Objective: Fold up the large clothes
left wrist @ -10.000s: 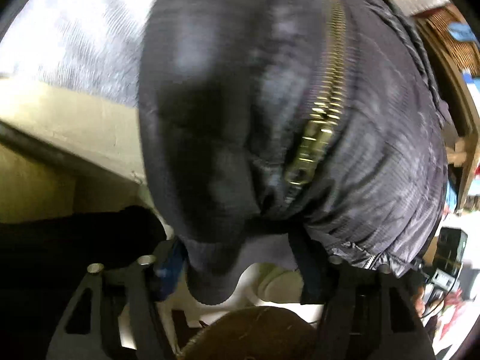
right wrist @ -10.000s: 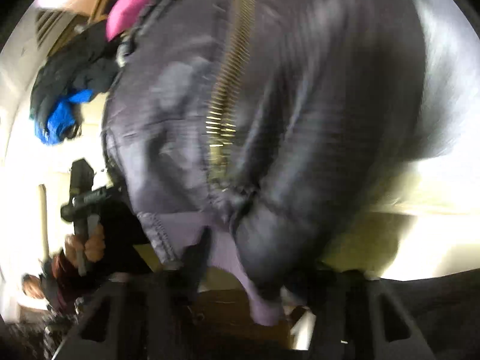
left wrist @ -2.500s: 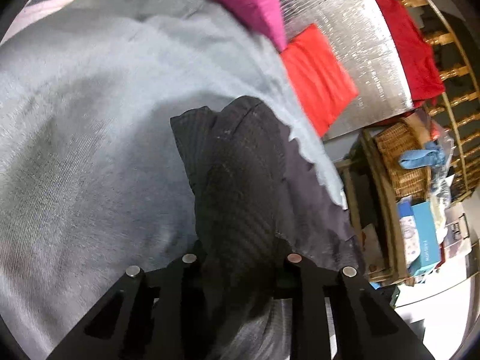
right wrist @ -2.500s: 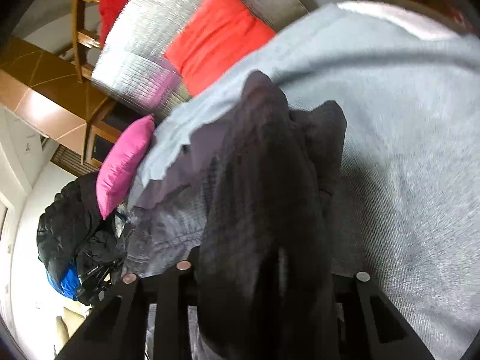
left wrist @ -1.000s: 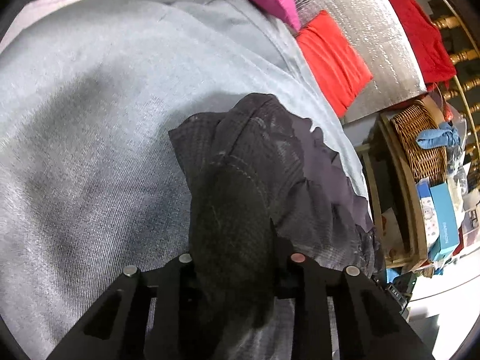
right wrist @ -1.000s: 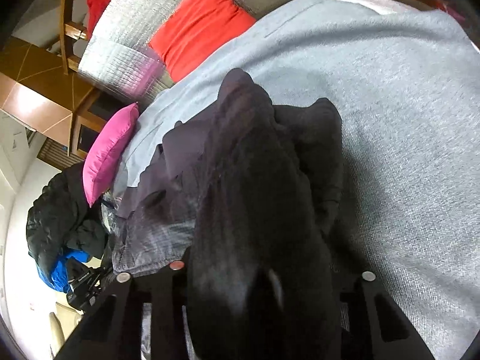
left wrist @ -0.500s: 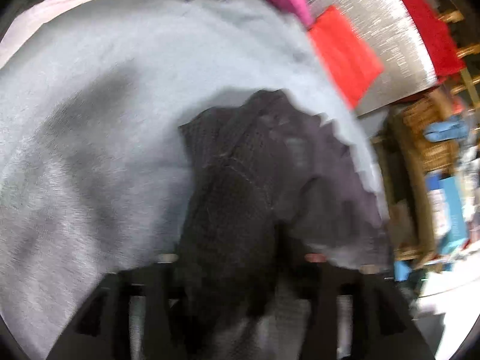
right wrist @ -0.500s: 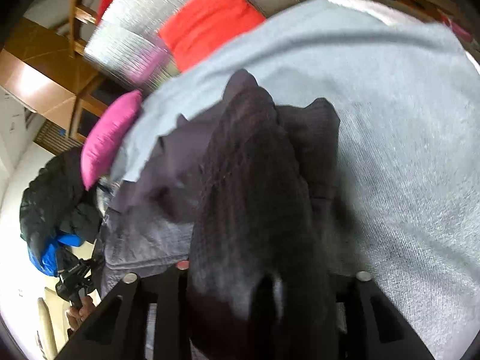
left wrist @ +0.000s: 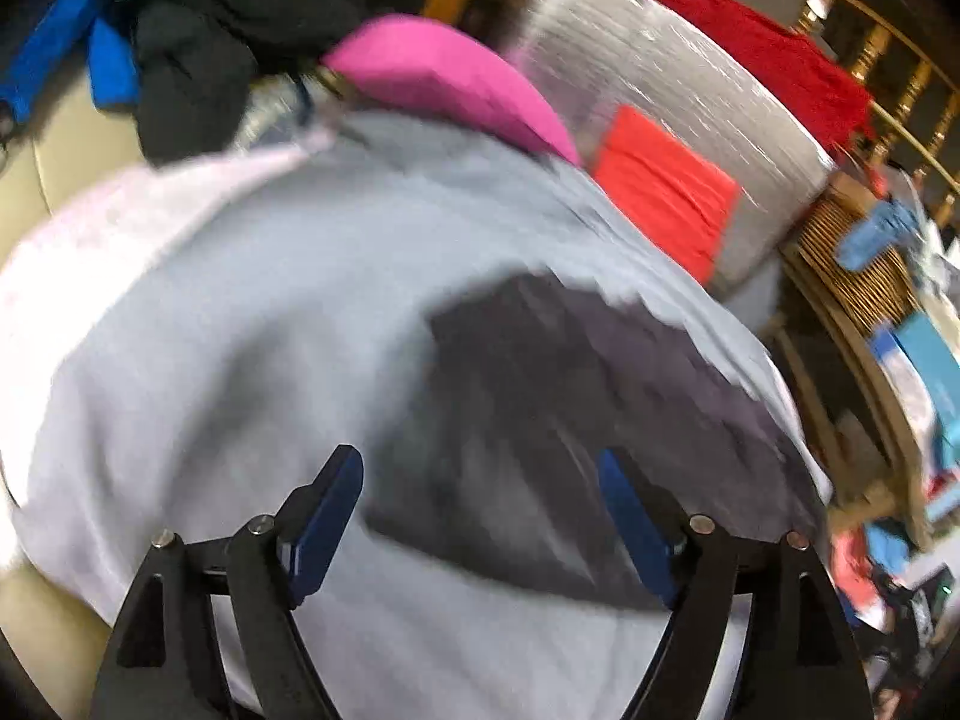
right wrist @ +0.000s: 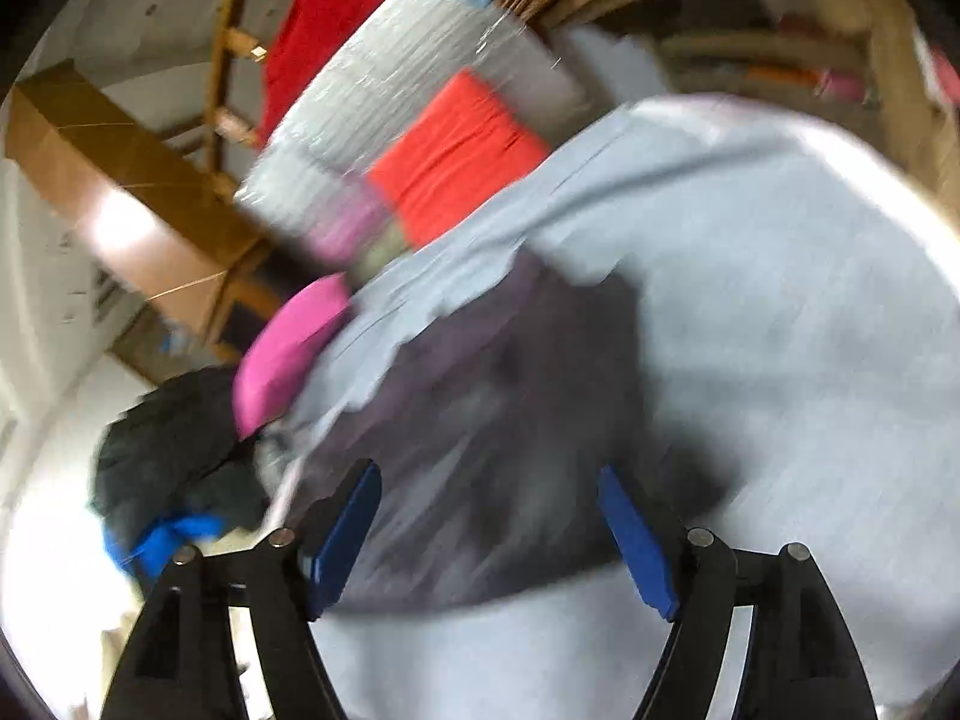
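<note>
A dark grey jacket [left wrist: 576, 408] lies bunched on the pale blue-grey sheet [left wrist: 240, 324] of the bed. It also shows in the right wrist view [right wrist: 510, 420], on the same sheet [right wrist: 780, 312]. My left gripper [left wrist: 480, 480] is open and empty, its blue pads [left wrist: 327, 510] just short of the jacket's near edge. My right gripper [right wrist: 489, 498] is open and empty too, its blue pads [right wrist: 636, 540] apart over the jacket's near side. Both views are motion-blurred.
A pink pillow [left wrist: 444, 78], a red cushion [left wrist: 666, 204] and a silver padded panel [left wrist: 678, 96] stand at the bed's far side. A black and blue clothes heap [left wrist: 180, 48] lies at the far left. A wicker basket [left wrist: 852, 276] and boxes sit on the right.
Both grippers have opened and let go of the jacket, which now lies on the sheet. Both have pulled back and tilted up, showing more of the room.
</note>
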